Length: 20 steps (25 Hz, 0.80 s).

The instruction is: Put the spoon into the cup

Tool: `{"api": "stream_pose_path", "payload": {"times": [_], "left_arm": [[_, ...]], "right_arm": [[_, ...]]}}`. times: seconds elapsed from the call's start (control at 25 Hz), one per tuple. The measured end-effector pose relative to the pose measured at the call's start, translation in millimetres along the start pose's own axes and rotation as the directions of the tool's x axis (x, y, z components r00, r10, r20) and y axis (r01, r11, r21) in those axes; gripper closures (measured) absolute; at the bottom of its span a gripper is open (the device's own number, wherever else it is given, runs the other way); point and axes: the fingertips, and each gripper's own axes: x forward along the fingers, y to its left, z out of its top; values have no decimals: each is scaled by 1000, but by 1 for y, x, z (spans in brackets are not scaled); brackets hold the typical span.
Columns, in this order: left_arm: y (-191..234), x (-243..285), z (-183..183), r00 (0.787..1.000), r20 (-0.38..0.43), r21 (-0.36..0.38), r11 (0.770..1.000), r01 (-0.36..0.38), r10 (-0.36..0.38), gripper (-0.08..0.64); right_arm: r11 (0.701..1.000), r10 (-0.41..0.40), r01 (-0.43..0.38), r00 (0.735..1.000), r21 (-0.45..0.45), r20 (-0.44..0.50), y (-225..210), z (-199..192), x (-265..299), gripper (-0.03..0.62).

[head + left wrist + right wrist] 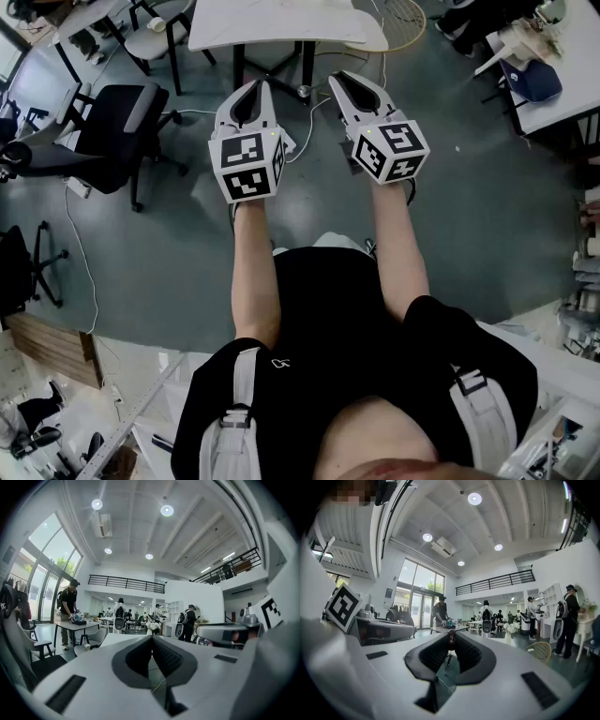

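Out at twelve o'clock, the white right gripper [451, 645] is pinching a small dark reddish piece [451, 637], perhaps the spoon, the white left gripper [151, 638] is sitting closed, empty, and that tip-only hold is risking a drop.

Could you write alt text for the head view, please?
A person holds the left gripper and right gripper level, side by side, above a grey floor. A white table stands ahead, a black office chair at left.

Dark reddish spoon end [451, 641] sits pinched in the right claw [451, 636].
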Motion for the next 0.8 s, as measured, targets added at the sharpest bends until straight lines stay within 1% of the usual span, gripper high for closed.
{"api": "stream_pose_path", "payload": {"times": [0.16,0.32,0.44,0.68,0.8], "left_arm": [[-3,-4,2,1000,-1,-6,1000,1,-1,543],[-5,-8,2,1000,-3,-8,1000,-4,4,545],[2,-12,-2,1000,-8,-14,1000,-20,20,543],[23,-27,-15,998,-26,-40,997,-64,63,544],[32,-29,-17,997,-30,-50,996,-73,71,543]], "right_arm": [[1000,-2,2,1000,4,1,1,3,-6,545],[996,-23,20,999,83,38,-7,9,-11,543],[996,-29,26,999,84,35,-7,7,-10,543],[995,-3,0,1000,96,30,12,-1,-5,543],[994,-18,14,999,107,39,12,0,-1,543]]}}
